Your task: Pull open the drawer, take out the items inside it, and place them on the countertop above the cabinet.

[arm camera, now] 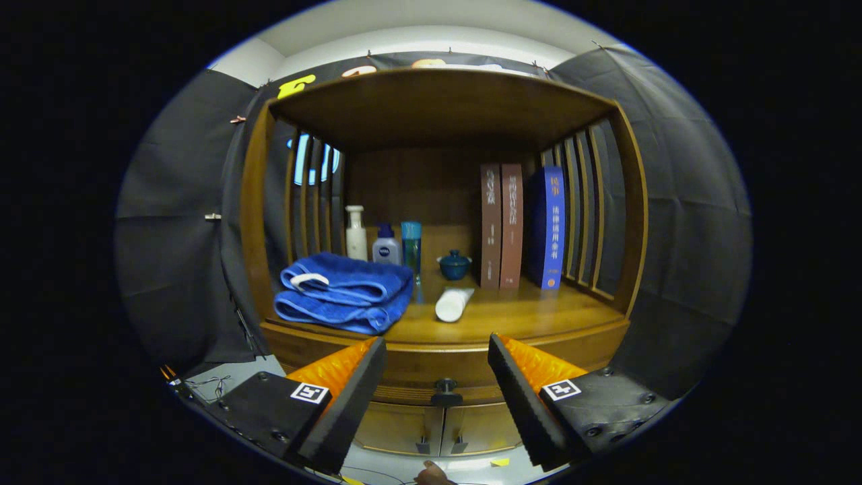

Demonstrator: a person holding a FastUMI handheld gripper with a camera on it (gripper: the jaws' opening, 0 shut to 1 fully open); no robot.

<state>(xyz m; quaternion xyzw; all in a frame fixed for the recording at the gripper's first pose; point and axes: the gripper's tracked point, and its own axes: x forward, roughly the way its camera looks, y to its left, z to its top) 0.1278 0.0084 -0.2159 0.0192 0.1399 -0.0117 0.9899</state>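
A wooden cabinet stands ahead, its countertop [525, 311] sitting under an open shelf hood. Below the countertop runs the drawer front [431, 367], closed, with a dark round knob [446, 386] in the middle. My gripper [438, 353] is open, its two fingers spread wide either side of the knob, a little short of the drawer front. Nothing lies between the fingers. The drawer's contents are hidden.
On the countertop lie a folded blue towel [347, 291] at the left and a white tube [452, 304] in the middle. Behind stand a white bottle [356, 234], two smaller bottles, a blue lidded cup [454, 265] and three upright books [522, 225]. Two lower cabinet doors [441, 428] sit beneath the drawer.
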